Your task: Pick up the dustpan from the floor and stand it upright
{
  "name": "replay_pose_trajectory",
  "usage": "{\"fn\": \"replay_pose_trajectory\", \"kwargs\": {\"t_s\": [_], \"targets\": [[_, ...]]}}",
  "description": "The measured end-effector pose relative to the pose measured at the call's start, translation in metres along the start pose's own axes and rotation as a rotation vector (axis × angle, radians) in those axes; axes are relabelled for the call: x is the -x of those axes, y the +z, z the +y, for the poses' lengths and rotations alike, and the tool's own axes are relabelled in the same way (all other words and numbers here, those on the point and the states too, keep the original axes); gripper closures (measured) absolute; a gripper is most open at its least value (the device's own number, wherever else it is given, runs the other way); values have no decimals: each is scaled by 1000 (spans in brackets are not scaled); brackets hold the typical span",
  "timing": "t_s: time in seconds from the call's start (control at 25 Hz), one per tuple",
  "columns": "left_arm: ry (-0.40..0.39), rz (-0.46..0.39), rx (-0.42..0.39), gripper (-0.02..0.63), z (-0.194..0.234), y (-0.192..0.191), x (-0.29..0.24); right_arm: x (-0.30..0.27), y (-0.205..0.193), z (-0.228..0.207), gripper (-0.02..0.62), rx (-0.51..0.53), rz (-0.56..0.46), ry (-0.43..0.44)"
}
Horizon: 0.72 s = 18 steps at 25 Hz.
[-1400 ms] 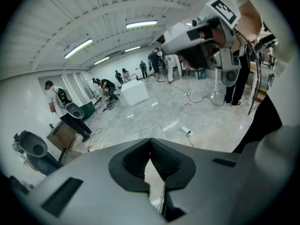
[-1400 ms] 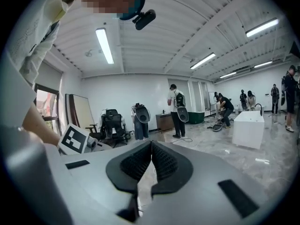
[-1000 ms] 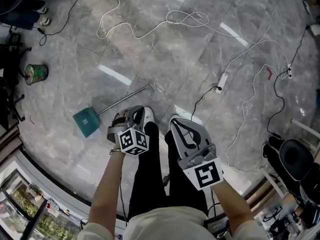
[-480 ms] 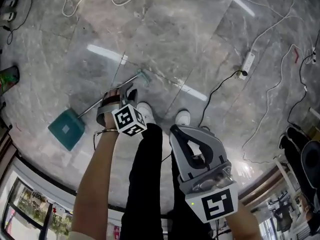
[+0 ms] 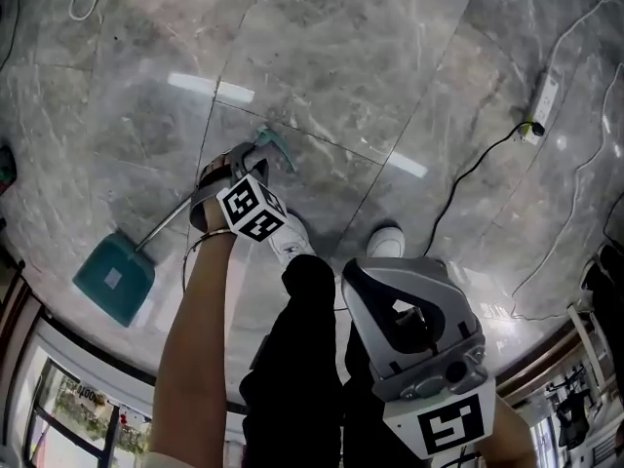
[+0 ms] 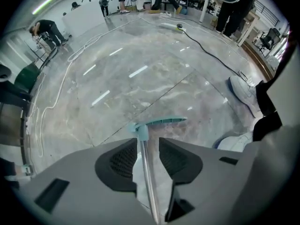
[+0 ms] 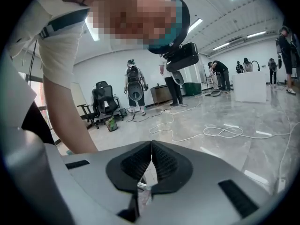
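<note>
Two tools show in the head view. The left tool (image 5: 239, 164) points down at the floor (image 5: 390, 86), over the far end of the dustpan (image 5: 114, 279). The dustpan lies flat, its teal pan at near left and its pole (image 5: 175, 224) running far and right to a teal grip (image 5: 276, 148). The right tool (image 5: 395, 281) hangs near, to the right of the legs (image 5: 302, 359) and well apart from the dustpan. A black cable (image 5: 458, 178) and a power strip (image 5: 543, 96) lie far right, out of the way. The shoes (image 5: 387, 239) stand beside the pole, and one is close to it.

In the left gripper view the jaws stand apart, having just been opening. The pole runs between the pads (image 6: 123, 161), neither of which presses it, and the grip lies just past the tips. The next move likely calls for sinking until the pads bracket the pole, centring it, and clamping just short of the grip. Raising that end would then let the pan pivot on its edge instead of sliding. The smooth pole may roll or slip in a loose clamp. The near shoe could get in the way of the swing.

In the right gripper view the jaws are together with nothing between them. Beyond them are a white cable (image 7: 220, 132), chairs (image 7: 105, 100) and people far off, none in the way.
</note>
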<state>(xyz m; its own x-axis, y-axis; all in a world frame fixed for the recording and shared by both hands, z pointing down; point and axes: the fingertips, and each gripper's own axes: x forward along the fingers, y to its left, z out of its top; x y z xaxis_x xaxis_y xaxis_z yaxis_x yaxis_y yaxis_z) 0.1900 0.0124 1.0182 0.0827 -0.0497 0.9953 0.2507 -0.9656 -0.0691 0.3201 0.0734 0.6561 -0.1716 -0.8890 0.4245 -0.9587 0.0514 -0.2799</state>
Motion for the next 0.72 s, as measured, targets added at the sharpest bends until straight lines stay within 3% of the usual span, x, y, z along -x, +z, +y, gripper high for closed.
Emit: {"fn": "replay_pose_trajectory", "kwargs": {"t_s": [0.24, 0.4, 0.72], "targets": [[-12, 24, 13, 476, 4, -3, -43, -20, -22, -22, 578, 31, -33, -10], [22, 40, -12, 496, 10, -1, -48, -21, -28, -25, 578, 30, -24, -11], [43, -15, 30, 508, 23, 2, 15, 8, -1, -1, 578, 21, 26, 14]]}}
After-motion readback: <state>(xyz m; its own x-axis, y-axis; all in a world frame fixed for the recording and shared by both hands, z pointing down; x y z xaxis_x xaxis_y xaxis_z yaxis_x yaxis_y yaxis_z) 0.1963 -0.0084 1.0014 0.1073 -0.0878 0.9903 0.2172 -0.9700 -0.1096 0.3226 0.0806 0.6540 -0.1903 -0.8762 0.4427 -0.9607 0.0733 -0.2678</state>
